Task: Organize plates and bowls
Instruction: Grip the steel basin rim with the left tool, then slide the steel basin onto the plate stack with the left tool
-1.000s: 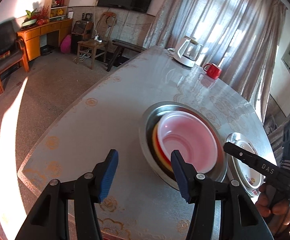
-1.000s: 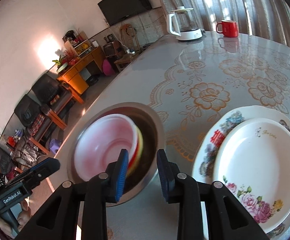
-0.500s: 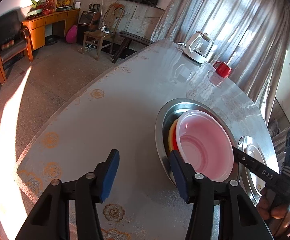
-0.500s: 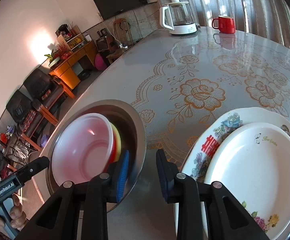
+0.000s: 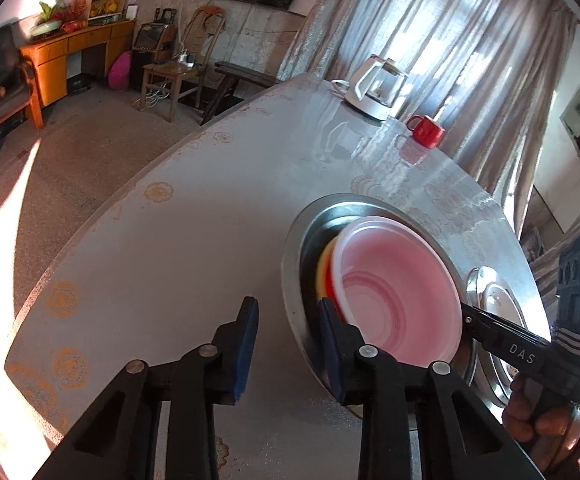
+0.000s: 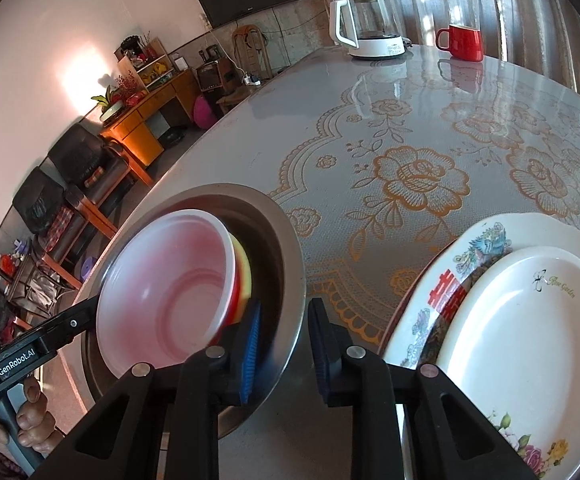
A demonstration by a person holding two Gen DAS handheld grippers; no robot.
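Squeezes both claws narrower over the rim of the metal bowl [image 5: 290, 264] on the counter [image 5: 170, 260], left claw [image 5: 288, 340] not touching yet, right claw [image 6: 284, 344] too close to tell, likely getting ready to lift it with the pink bowl [image 5: 397, 288] inside, beside the plates [image 6: 529, 340].

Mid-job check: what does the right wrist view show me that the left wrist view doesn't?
Right wrist only: right tongs astride the rim of the round steel basin, jaws just been closing, not yet pinching; white plate plainly stacked on flowered plate. Left wrist only: left tongs astride the opposite rim, likewise closing. Both: translucent pink bowl nested over yellow bowl and red bowl, white kettle, red mug.
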